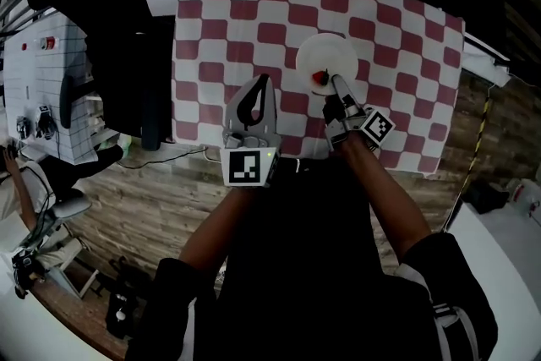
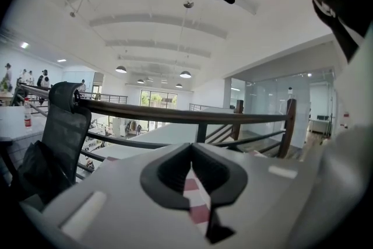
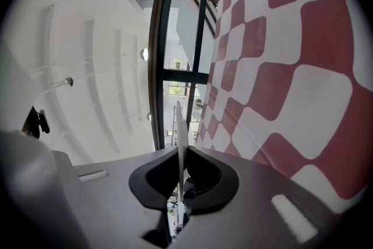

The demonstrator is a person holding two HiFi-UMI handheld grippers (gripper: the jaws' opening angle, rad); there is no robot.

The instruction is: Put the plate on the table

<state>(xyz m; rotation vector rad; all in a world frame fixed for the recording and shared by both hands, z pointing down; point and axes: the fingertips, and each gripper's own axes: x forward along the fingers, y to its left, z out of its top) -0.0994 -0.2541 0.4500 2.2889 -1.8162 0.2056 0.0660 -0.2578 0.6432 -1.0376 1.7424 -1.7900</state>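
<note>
Plate [image 1: 325, 55] edge-on in right hand-held gripper [image 1: 331, 82], over checkered table [image 1: 254, 21]

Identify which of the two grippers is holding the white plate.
The right gripper: its fingers pinch the plate by its rim, seen edge-on in the right gripper view. The left gripper has its fingers together on nothing.

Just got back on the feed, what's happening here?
A person's right gripper is clamped on the rim of a white plate, holding it flat over the checkered tablecloth. Whether it touches the cloth yet is unclear. The left gripper is shut, empty, beside it over the cloth.
</note>
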